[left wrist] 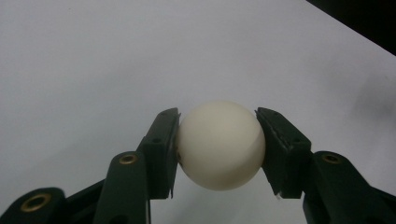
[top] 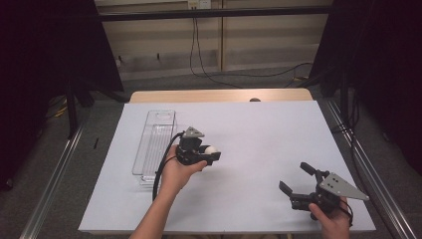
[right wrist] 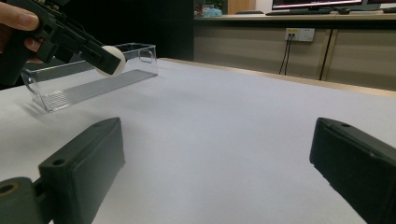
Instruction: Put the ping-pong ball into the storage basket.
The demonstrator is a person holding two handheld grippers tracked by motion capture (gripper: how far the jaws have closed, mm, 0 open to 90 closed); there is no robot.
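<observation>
A cream-white ball (left wrist: 219, 144) sits clamped between the two black jaws of my left gripper (left wrist: 218, 149). From above, that left gripper (top: 211, 150) hangs over the white table sheet just right of a clear plastic bin (top: 155, 144), with the ball (top: 211, 149) at its tip. The right gripper view shows the same ball (right wrist: 115, 59) held in front of the bin (right wrist: 88, 77). My right gripper (top: 295, 176) rests near the table's front right, jaws wide apart with nothing between them; its own view shows the right gripper (right wrist: 219, 163) over bare sheet.
The white sheet (top: 249, 134) covers the table; a wooden strip (top: 219, 95) shows along the far edge. Dark curtains flank both sides. Metal rails (top: 368, 169) run along the floor beside the table. Cables hang on the back wall.
</observation>
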